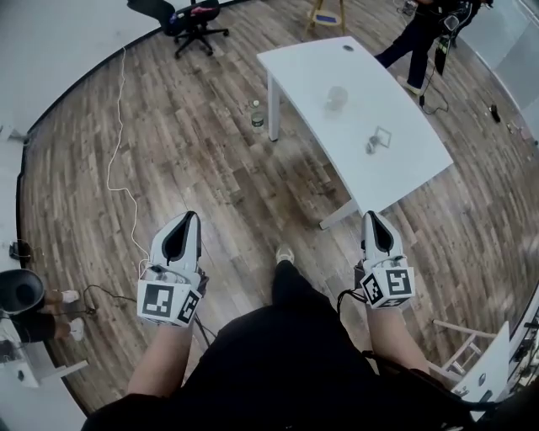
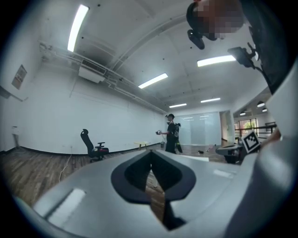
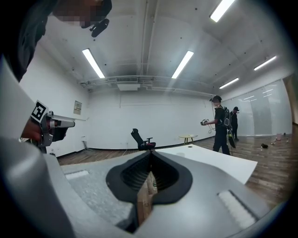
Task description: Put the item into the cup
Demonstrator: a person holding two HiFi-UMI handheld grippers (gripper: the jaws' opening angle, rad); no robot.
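Observation:
A white table (image 1: pixel 396 160) stands ahead of me on the wood floor. On it are a clear cup (image 1: pixel 337 97) and, nearer its front corner, a small grey item (image 1: pixel 376 141) too small to make out. My left gripper (image 1: pixel 187 219) and right gripper (image 1: pixel 373 216) are held low over the floor, well short of the table. Both are shut with nothing between the jaws. In the left gripper view the left gripper (image 2: pixel 151 153) points across the room. The right gripper (image 3: pixel 150 153) points toward the table (image 3: pixel 209 160).
A bottle (image 1: pixel 257 115) stands on the floor by the table leg. A black office chair (image 1: pixel 195 21) and a stool (image 1: pixel 327 13) are at the back. A person (image 1: pixel 417 42) stands beyond the table. A cable (image 1: pixel 118 151) trails along the floor at left.

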